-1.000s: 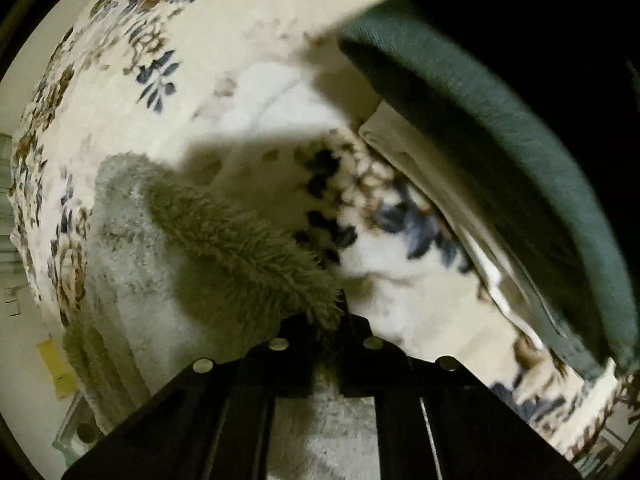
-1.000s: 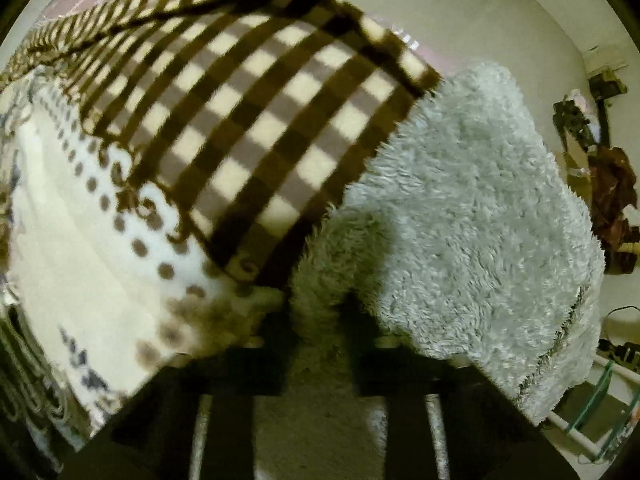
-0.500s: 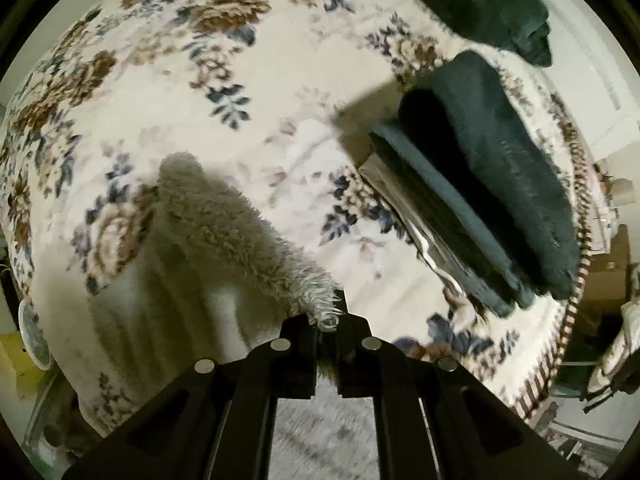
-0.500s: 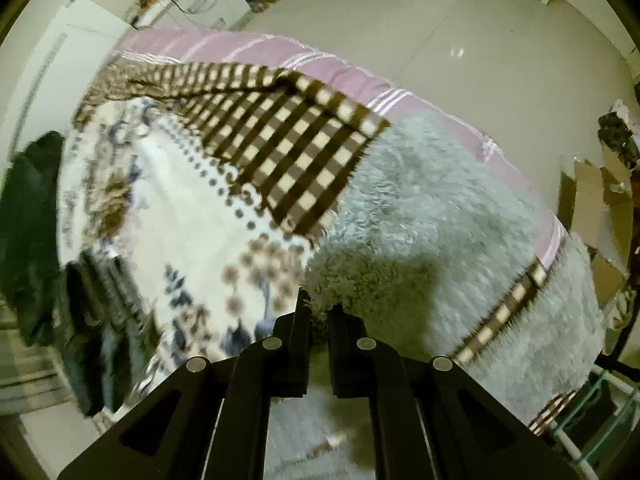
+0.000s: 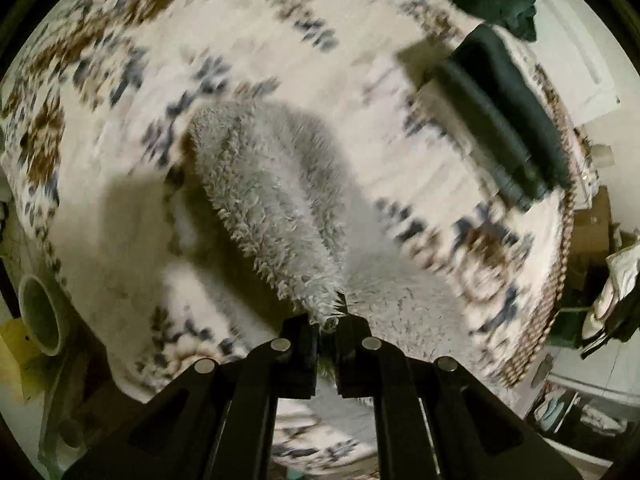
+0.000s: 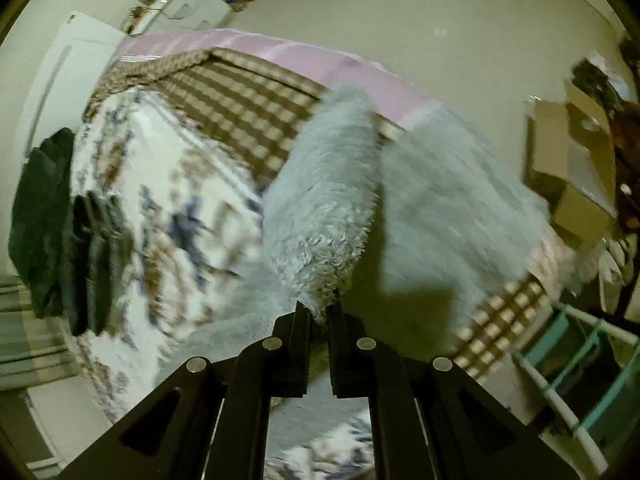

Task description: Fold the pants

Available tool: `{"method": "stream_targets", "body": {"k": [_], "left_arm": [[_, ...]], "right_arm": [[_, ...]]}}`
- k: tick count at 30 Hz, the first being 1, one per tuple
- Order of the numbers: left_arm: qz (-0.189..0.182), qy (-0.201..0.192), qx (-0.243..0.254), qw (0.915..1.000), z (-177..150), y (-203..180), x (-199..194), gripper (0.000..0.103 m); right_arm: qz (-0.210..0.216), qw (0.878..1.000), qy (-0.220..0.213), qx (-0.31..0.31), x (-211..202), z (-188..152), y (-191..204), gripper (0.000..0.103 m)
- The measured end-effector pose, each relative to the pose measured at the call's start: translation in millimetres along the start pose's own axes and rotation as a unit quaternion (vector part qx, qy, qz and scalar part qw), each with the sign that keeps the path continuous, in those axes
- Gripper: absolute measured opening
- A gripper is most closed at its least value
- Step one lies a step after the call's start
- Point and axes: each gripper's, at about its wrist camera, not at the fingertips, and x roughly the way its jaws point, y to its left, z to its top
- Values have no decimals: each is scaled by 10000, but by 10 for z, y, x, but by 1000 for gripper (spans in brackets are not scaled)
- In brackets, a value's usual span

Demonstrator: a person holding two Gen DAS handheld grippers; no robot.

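The pants (image 5: 276, 200) are pale grey and fluffy, lifted above a bed covered by a floral blanket (image 5: 120, 80). My left gripper (image 5: 328, 322) is shut on a fold of the fluffy fabric, which hangs away from the jaws toward the blanket. In the right wrist view the same pants (image 6: 324, 208) rise in a thick roll from my right gripper (image 6: 319, 316), which is shut on their edge. More of the grey fabric (image 6: 452, 200) spreads to the right over the bed's edge.
A stack of dark folded clothes (image 5: 504, 120) lies on the blanket's far right; the same dark folded clothes (image 6: 52, 216) show at left in the right wrist view. A brown checked blanket (image 6: 240, 108) and pink sheet (image 6: 280, 52) cover the far bed. Cardboard boxes (image 6: 572, 168) and a white-and-teal rack (image 6: 580, 364) stand on the floor.
Both grippers have risen and swept across the bed, carrying the fluffy pants up off the blanket. More of the bed and the room now shows below them.
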Motion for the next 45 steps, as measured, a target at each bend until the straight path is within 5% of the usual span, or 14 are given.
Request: {"method": "stream_targets", "body": {"k": [8, 10, 11, 12, 18, 21, 29, 31, 33, 36, 42, 43, 44, 45], "left_arm": [[467, 194, -30, 9987, -416, 565, 698, 8], [375, 173, -164, 9990, -500, 643, 709, 9], [321, 130, -232, 9991, -548, 666, 690, 9], [310, 67, -264, 9991, -597, 665, 650, 9], [874, -634, 512, 9928, -786, 123, 375, 46], [1259, -1081, 1263, 9780, -928, -382, 355, 75], [1695, -925, 2228, 9555, -1210, -1213, 751, 76], [1728, -909, 2361, 9519, -1296, -1349, 828, 76], [1714, -865, 2425, 9509, -1356, -1434, 872, 76], [1774, -851, 2515, 9476, -1431, -1501, 941, 76], [1939, -627, 2553, 9451, -1545, -1540, 1096, 76], [1944, -605, 2547, 9454, -1553, -1546, 1104, 76], [1939, -573, 2532, 9460, -1568, -1547, 1106, 76], [1921, -547, 2514, 9470, -1590, -1540, 1093, 76]], "right_arm": [[-588, 9972, 398, 241, 700, -425, -788, 10], [-855, 9938, 682, 180, 874, -454, -908, 32], [-926, 9928, 744, 113, 896, -464, -947, 61], [-900, 9935, 699, 39, 864, -466, -952, 75], [-1072, 9848, -130, -1358, 546, -251, -456, 85], [-1248, 9646, -540, -2262, 602, -77, 56, 85], [-1519, 9222, -460, -3526, 1173, 73, 822, 84], [-1554, 9321, -490, -3236, 1146, 161, 648, 65], [-1498, 9536, -609, -2541, 1001, 321, 301, 20], [-1419, 9778, -878, -1267, 699, 547, -333, 10], [-1125, 9815, -578, 1435, 570, 785, -1857, 15], [-940, 9792, -351, 1765, 641, 776, -2028, 25], [-746, 9765, -174, 2014, 692, 747, -2163, 57], [-504, 9748, -132, 2170, 711, 695, -2242, 73]]}}
